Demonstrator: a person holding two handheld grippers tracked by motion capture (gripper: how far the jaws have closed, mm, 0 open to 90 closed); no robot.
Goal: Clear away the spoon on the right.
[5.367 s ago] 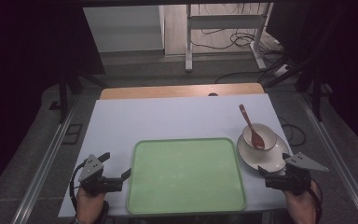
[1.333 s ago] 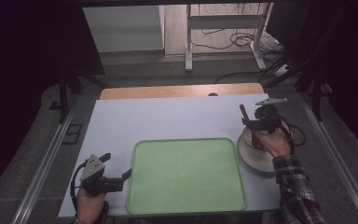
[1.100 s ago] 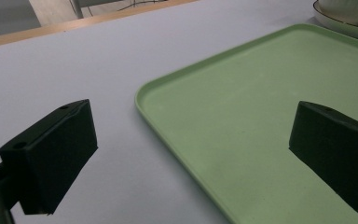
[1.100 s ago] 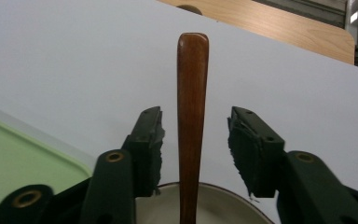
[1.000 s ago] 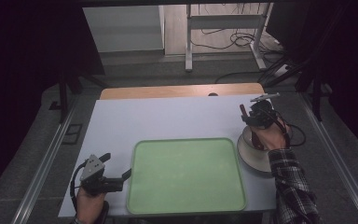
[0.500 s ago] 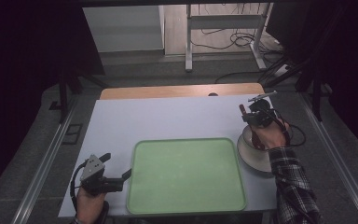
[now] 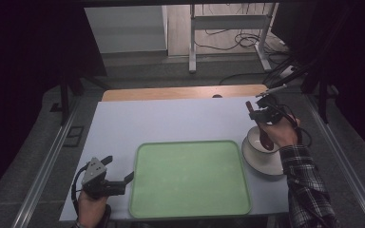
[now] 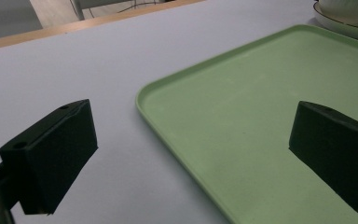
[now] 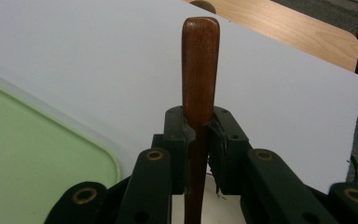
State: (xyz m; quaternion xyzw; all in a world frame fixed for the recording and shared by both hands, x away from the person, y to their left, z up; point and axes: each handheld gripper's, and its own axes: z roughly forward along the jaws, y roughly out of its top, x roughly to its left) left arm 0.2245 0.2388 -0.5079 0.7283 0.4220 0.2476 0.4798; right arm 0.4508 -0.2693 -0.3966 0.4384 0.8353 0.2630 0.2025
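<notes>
A brown wooden spoon (image 7: 264,134) rests with its bowl end in a white bowl (image 7: 255,140) that stands on a white plate (image 7: 262,164) at the table's right. My right gripper (image 7: 255,112) is shut on the spoon's handle (image 9: 198,65), which sticks up past the black pads (image 9: 177,140). A green tray (image 7: 190,175) lies empty at the front middle. My left gripper (image 7: 123,180) rests open at the tray's left edge, one jaw over the table, the other over the tray (image 8: 261,126).
The grey-blue tabletop (image 7: 171,118) has a wooden strip (image 7: 180,92) along its far edge. Metal rails run down both sides. A desk frame and cables (image 7: 228,33) stand on the floor beyond. The plate's rim (image 8: 345,25) lies just past the tray's far corner.
My right gripper has gone from the front right corner up to the bowl and shut on the spoon's handle, then tipped the handle upward a little. The left gripper has stayed still.
</notes>
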